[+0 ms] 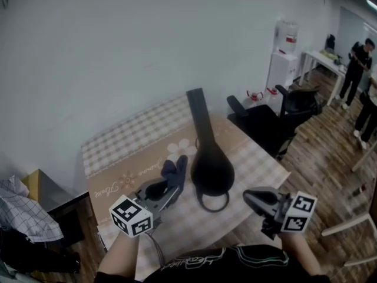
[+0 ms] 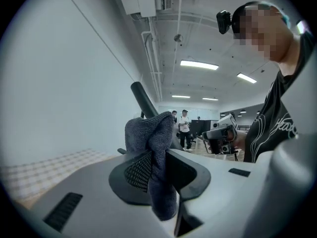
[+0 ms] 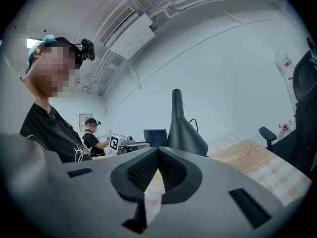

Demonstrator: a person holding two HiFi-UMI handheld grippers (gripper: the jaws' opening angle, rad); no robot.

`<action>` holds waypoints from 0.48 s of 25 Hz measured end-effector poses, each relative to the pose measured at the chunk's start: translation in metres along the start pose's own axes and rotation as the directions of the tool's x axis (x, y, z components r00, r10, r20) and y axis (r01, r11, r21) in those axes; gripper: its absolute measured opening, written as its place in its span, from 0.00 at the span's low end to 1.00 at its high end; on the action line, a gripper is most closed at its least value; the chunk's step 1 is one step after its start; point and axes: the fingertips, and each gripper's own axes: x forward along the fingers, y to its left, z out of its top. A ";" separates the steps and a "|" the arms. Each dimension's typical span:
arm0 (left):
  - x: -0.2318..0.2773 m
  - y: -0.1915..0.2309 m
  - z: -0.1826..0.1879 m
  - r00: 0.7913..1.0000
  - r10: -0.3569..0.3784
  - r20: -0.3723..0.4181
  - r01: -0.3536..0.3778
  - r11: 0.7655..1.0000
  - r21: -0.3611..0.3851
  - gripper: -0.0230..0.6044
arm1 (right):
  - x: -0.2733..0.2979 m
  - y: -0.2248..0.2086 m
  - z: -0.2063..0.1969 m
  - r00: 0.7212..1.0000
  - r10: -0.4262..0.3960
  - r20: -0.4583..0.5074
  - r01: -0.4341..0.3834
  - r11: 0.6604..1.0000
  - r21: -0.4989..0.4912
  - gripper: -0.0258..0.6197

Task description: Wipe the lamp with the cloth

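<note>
Currently the black lamp [image 1: 211, 164] stands upright near the middle of the checked counter [image 1: 135, 135]. Just left of its body, the left gripper [image 1: 174, 181] is clamped on a dark cloth [image 1: 175, 167]; contact between cloth and lamp cannot be confirmed. The right gripper [image 1: 250, 197], at the near right of the lamp, is pressed together on nothing. Judged step: approach, before the first wipe. The next move calls for pressing the cloth against the lamp body, and the right gripper may need to steady the lamp.
</note>
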 end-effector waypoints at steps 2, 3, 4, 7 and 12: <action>0.000 0.002 0.016 0.999 0.038 0.012 -0.039 0.999 0.026 0.14 | -0.001 -0.003 0.007 1.000 0.027 0.002 -0.027 1.000 -0.003 0.06; 0.000 0.003 0.025 0.998 0.053 0.019 -0.054 0.998 0.041 0.14 | -0.002 -0.005 0.010 0.999 0.036 0.003 -0.036 0.999 -0.004 0.06; 0.002 0.003 0.034 0.997 0.066 0.028 -0.068 0.996 0.057 0.14 | -0.004 -0.007 0.014 0.999 0.043 0.005 -0.042 0.999 -0.006 0.06; 0.009 0.008 0.062 0.992 0.114 0.050 -0.119 0.986 0.112 0.14 | -0.006 -0.016 0.022 0.998 0.068 0.009 -0.067 0.998 -0.016 0.06; 0.018 0.012 0.116 0.977 0.187 0.103 -0.204 0.961 0.185 0.14 | -0.012 -0.030 0.044 0.993 0.120 0.020 -0.119 0.992 -0.029 0.06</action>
